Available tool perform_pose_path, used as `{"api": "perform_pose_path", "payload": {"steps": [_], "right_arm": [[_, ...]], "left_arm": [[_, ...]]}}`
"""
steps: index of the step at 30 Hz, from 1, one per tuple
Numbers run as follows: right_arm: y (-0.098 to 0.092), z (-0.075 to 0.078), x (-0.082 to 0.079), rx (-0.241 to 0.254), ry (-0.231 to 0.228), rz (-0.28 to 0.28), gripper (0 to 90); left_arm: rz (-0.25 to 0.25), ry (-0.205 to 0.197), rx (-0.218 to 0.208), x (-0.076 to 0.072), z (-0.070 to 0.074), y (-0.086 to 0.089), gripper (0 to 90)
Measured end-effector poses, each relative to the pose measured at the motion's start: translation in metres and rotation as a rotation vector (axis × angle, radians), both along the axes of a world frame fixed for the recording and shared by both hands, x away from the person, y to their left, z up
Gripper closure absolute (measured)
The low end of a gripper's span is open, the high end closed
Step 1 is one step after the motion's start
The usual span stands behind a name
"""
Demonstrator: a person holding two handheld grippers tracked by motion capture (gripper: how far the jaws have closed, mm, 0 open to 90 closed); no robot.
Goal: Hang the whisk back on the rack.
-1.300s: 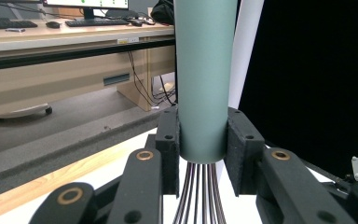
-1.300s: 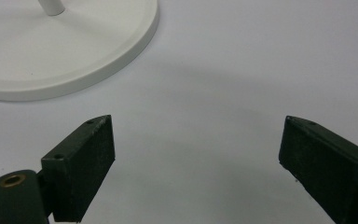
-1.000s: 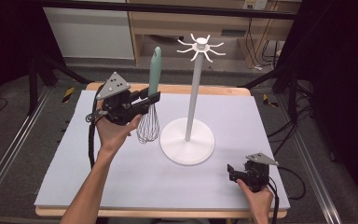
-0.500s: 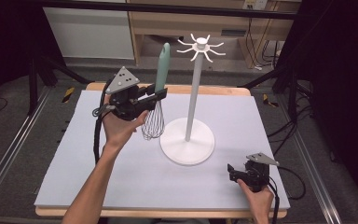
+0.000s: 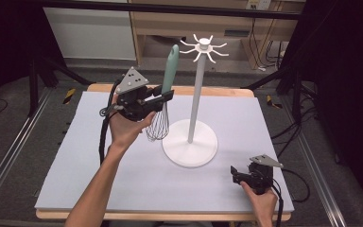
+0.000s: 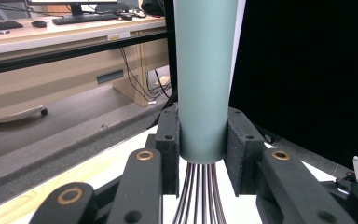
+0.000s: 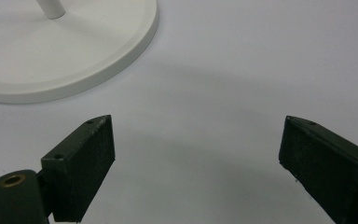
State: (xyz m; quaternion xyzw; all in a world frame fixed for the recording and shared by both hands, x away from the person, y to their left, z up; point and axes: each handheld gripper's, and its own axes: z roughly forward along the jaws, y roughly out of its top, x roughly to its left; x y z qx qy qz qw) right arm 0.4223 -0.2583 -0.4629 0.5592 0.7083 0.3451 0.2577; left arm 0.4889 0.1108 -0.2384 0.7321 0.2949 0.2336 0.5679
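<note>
Left gripper (image 5: pixel 163 98) clamps whisk (image 5: pixel 163 101) at handle base, upright above the mat, wires down, so the handle tip can reach the hooks of the stand (image 5: pixel 192 144). Right gripper (image 5: pixel 238 174) rests released, clear of the stand.

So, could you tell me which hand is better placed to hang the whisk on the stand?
The left. Its gripper already clamps the whisk upright by its green handle, beside the white hook stand. The right gripper rests open and empty on the table near its front edge.
</note>
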Motion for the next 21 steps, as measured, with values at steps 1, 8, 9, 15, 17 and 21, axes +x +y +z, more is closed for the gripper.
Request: {"api": "perform_pose_path", "payload": {"steps": [1,8,9,15,17,21], "right_arm": [[0.000,0.000,0.000,-0.001,0.000,-0.002,10.9],[-0.001,0.000,-0.001,-0.003,-0.005,-0.001,10.9],[-0.001,0.000,-0.001,-0.001,-0.003,-0.001,10.9],[-0.002,0.000,-0.001,0.000,-0.004,0.000,11.0],[-0.002,0.000,-0.001,0.002,-0.003,-0.003,11.0],[-0.002,0.000,-0.001,0.000,-0.002,-0.003,11.0]], "left_arm": [[0.001,-0.001,-0.005,0.000,0.000,0.000,68.6],[-0.006,0.000,0.001,0.004,0.000,-0.006,68.6],[-0.006,0.001,0.005,0.004,0.000,-0.007,68.6],[-0.012,0.000,0.013,0.007,0.001,-0.012,68.6],[-0.008,0.000,0.028,0.007,0.001,-0.015,68.6],[-0.010,0.002,0.026,0.009,0.001,-0.018,68.6]]}}
